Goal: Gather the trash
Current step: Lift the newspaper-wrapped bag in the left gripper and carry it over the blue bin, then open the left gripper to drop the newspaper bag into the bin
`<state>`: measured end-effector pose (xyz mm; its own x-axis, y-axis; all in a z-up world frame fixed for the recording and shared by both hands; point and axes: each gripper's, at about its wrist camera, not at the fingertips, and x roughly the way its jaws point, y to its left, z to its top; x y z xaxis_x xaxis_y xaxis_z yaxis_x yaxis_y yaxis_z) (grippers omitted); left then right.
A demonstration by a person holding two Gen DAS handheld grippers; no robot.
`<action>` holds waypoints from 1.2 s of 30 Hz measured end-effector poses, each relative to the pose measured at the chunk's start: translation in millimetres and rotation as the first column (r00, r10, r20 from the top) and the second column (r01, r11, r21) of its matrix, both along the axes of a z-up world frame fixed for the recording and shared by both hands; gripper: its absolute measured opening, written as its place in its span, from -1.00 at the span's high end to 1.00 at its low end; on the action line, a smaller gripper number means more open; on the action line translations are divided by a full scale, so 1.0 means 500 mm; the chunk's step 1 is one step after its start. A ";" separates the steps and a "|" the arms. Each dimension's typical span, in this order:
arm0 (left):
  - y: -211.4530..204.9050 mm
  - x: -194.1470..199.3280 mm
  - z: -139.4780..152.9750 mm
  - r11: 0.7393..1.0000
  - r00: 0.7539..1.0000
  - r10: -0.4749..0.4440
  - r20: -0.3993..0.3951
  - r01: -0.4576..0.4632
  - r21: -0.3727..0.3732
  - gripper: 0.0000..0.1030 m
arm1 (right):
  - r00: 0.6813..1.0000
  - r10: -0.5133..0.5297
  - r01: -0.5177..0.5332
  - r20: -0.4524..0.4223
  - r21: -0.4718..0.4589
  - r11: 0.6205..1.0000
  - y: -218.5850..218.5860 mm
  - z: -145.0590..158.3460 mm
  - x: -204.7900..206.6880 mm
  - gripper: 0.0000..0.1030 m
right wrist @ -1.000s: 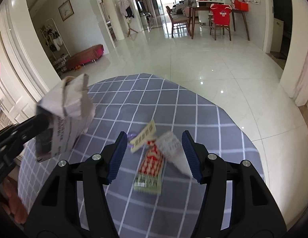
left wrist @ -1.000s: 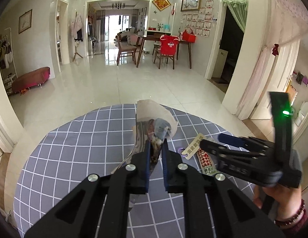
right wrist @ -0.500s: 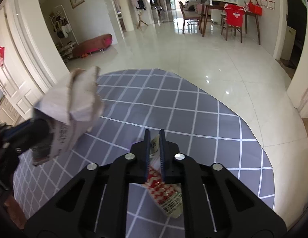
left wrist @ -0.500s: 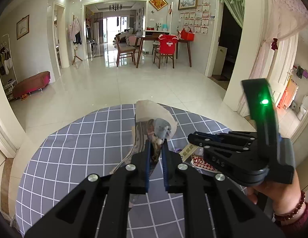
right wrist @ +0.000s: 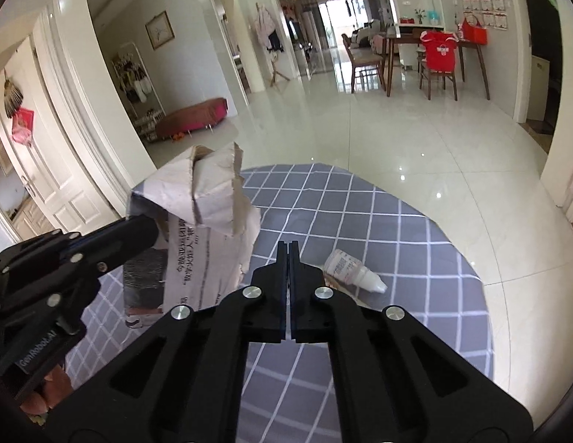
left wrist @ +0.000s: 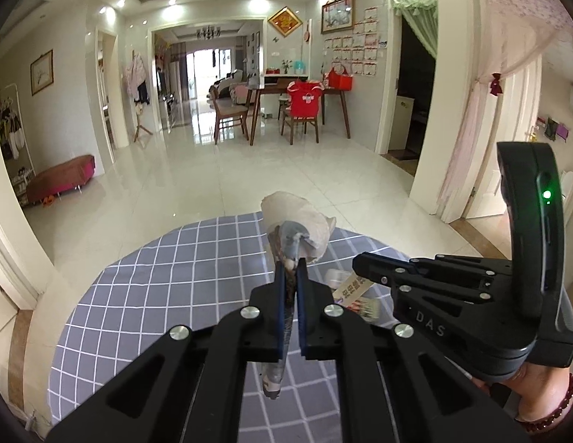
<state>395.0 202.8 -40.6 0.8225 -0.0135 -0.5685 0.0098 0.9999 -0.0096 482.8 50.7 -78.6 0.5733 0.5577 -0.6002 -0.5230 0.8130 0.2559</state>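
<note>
1. The left gripper (left wrist: 290, 277) is clamped on a folded newspaper bag (right wrist: 197, 221), held up above the checked tablecloth (right wrist: 360, 221).
2. The right gripper (right wrist: 288, 254) has its jaws pressed together just beside the bag; a snack wrapper (left wrist: 354, 289) shows under it in the left view, apparently pinched, though the grip itself is hidden.
3. Judged progress: the bag is ready and the wrapper is not yet inside it.
4. Only the right view shows a small white dropper bottle (right wrist: 354, 273) lying on the cloth, near the bag; it looks left to collect.
</note>
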 end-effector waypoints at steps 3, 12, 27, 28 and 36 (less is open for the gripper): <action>-0.047 -0.036 0.030 1.000 0.999 -0.030 0.023 0.029 0.010 0.90 | 1.000 -0.012 0.011 0.019 0.020 1.000 -0.036 0.027 -0.041 0.98; -0.276 -0.112 0.072 0.978 0.977 -0.205 0.061 0.203 0.039 0.90 | 0.990 -0.128 0.123 0.065 0.077 0.989 -0.262 0.073 -0.172 0.98; -0.737 -0.122 -0.140 0.847 0.839 -0.528 -0.136 0.532 -0.007 0.89 | 0.880 -0.474 0.474 0.014 0.019 0.880 -0.712 -0.074 -0.341 0.98; -0.758 -0.115 -0.168 0.840 0.828 -0.536 -0.165 0.543 -0.006 0.89 | 0.868 -0.496 0.496 0.001 0.009 0.868 -0.732 -0.096 -0.345 0.98; -0.844 -0.061 -0.331 0.832 0.781 -0.525 -0.338 0.555 -0.009 -0.25 | 0.799 -0.588 0.591 -0.124 -0.013 0.806 -0.839 -0.239 -0.361 0.98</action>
<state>364.3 -219.4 -206.1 0.4728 -0.3403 -0.8128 0.5594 0.8286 -0.0215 302.5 -368.6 -198.1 0.7232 0.1503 -0.6741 0.0905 0.9470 0.3081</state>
